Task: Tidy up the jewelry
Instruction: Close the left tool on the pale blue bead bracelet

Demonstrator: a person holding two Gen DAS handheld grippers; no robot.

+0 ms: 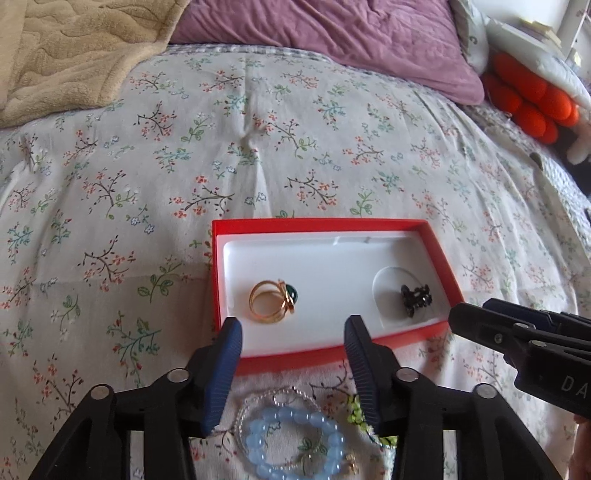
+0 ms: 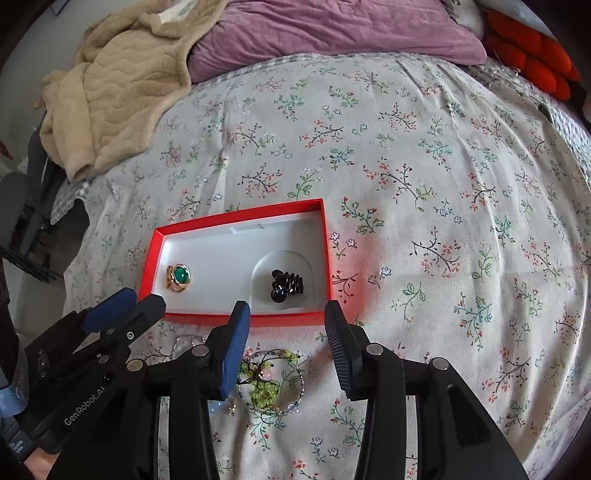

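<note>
A red box with a white liner [image 1: 436,254] [image 2: 236,258] lies on the floral bedspread. In it sit a gold ring with a green stone [image 1: 273,301] [image 2: 179,277] and a black beaded piece [image 1: 416,298] [image 2: 287,285] in a round recess. My left gripper [image 1: 293,343] is open and empty, just in front of the box. Below it lie a light blue bead bracelet [image 1: 295,446] and a thin silver chain [image 1: 295,392]. My right gripper [image 2: 286,325] is open and empty at the box's near right corner, above a yellow-green bead bracelet [image 2: 264,384] [image 1: 355,413].
A beige blanket [image 1: 74,55] [image 2: 122,85] lies at the far left, a purple pillow [image 1: 332,33] [image 2: 332,29] at the back, and an orange plush [image 1: 532,99] [image 2: 528,62] at the far right. Each gripper shows in the other's view: right [image 1: 524,343], left [image 2: 110,314].
</note>
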